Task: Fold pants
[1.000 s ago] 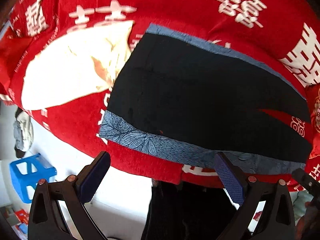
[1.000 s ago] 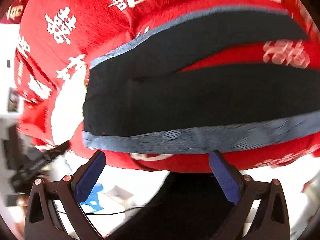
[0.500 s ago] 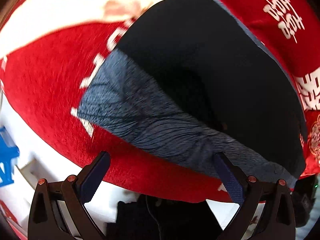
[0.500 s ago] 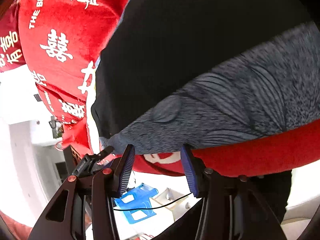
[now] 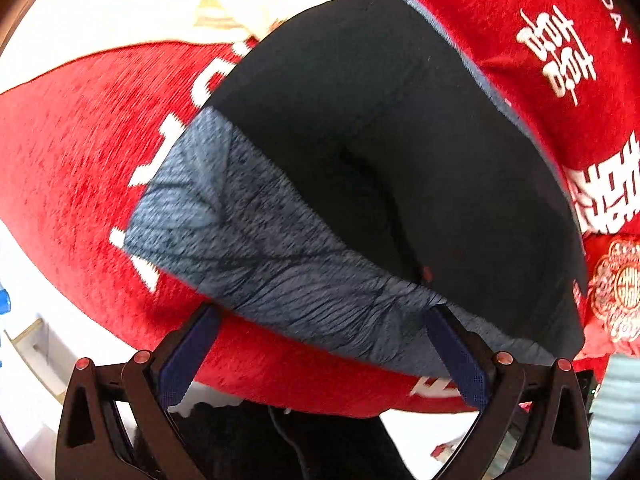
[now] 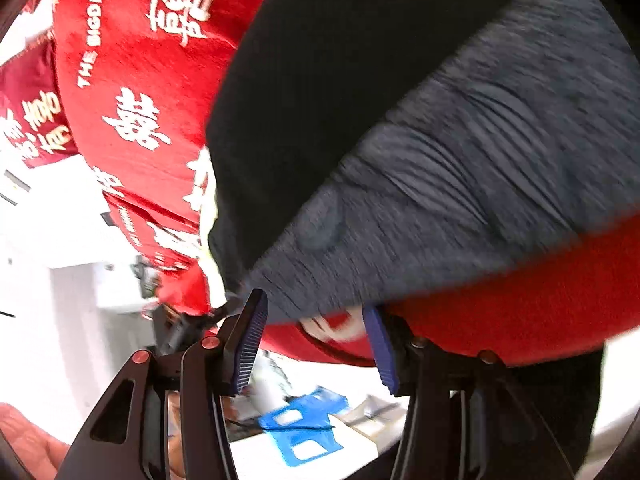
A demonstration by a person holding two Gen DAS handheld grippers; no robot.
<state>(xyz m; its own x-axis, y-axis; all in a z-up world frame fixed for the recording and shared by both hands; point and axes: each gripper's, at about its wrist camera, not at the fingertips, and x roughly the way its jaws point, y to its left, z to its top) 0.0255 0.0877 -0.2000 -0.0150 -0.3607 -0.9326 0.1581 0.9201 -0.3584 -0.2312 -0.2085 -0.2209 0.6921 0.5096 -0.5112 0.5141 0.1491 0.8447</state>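
Black pants [image 5: 400, 152] with a grey-blue patterned band [image 5: 280, 264] lie flat on a table draped in a red cloth [image 5: 80, 168]. My left gripper [image 5: 320, 320] points steeply down at the near edge of the band. It is wide open, its fingertips at the band's hem and nothing pinched. In the right wrist view the same band [image 6: 460, 168] fills the upper right. My right gripper [image 6: 314, 308] is at the hem near the pants' corner. Its jaws are about half apart, with the hem and red cloth at the tips; the pads do not press on either.
The red cloth [image 6: 140, 60] carries white characters and hangs over the table's near edge. A white patch [image 5: 140, 12] lies on it beyond the pants. A blue plastic stool [image 6: 308, 428] stands on the pale floor below. A person's dark trousers [image 5: 280, 448] are close to the edge.
Both grippers have come down close to the near edge of the pants, which now fills both views. The right jaws have narrowed from wide to about half. The left jaws stay wide.
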